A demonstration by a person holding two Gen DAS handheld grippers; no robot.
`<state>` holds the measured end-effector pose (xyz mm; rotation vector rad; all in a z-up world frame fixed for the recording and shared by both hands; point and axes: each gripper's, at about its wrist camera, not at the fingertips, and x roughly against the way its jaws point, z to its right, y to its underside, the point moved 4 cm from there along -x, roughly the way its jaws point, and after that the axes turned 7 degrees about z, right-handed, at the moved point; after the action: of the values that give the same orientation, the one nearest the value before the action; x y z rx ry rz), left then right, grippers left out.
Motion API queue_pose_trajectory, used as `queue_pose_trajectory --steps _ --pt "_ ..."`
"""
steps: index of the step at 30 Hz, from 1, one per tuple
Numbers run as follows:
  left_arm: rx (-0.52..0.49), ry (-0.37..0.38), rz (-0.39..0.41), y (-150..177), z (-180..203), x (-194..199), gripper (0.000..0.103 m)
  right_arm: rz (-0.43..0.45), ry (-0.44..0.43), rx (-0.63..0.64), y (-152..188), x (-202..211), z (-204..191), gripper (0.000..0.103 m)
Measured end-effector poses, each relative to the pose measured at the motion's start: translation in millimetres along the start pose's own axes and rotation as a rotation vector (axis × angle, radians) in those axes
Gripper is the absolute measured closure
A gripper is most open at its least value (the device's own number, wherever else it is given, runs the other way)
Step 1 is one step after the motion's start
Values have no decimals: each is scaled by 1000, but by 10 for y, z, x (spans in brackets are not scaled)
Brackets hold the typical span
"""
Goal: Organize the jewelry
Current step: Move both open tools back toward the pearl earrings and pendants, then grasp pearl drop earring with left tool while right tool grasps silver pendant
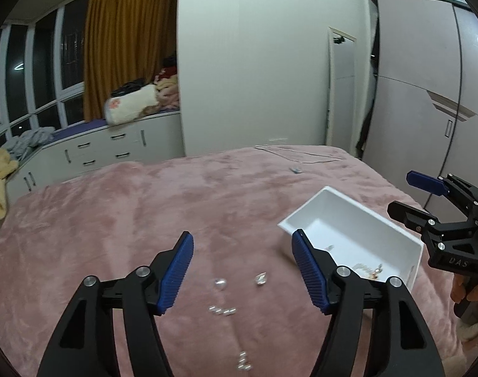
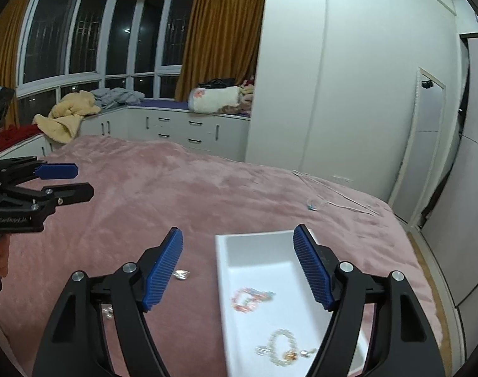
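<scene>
Left gripper hovers over pink blanket, jaws spread wide, nothing between. Small silver jewelry pieces scattered on blanket under it, left of white tray. Right gripper above tray, jaws wide apart, empty. In tray: colourful beaded bracelet far, pearly bracelet near.

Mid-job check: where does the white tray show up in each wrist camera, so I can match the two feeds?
Left wrist view: the white tray sits right of centre on the pink blanket, partly behind the left gripper's right finger.
Right wrist view: the white tray fills the lower centre-right, between the right gripper's open fingers, jewelry inside.
Shared landmark: the orange curtain at the window.
</scene>
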<state>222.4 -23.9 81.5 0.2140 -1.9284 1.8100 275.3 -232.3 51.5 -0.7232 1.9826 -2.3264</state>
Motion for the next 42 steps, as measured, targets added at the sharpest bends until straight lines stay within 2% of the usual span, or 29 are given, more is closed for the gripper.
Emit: queue_pose_trajectory --steps 2,4,8,17,23,27,29,33,37,42 --pt "15 -12 1 51 -119 81 31 -2 -22 10 -24 -65 -169 30" --pt "42 -15 1 133 -249 154 21 -6 -35 17 -40 -118 -283 30" --pt "78 0 -10 371 -400 217 10 -16 -66 10 -20 -253 -487 25" --pt "88 50 -161 1098 -429 -184 10 -96 -97 0 293 -622 -783 25" --pt "57 102 -249 1468 -340 -475 10 -158 -96 -29 557 -934 -787 25" --pt "78 138 -285 1676 -323 -635 10 -190 -100 -32 706 -1122 -782 26" --pt "95 183 -299 1752 -298 -673 12 -210 -112 -43 792 -1235 -794 26" --pt "79 217 -326 1876 -237 -777 26 -243 -130 -53 960 -1447 -839 28" --pt "32 230 -364 2038 -161 -857 39 -286 -125 -47 1136 -1668 -886 37" --pt "2 240 -382 2168 -154 -921 40 -335 -104 -67 1362 -1910 -862 40"
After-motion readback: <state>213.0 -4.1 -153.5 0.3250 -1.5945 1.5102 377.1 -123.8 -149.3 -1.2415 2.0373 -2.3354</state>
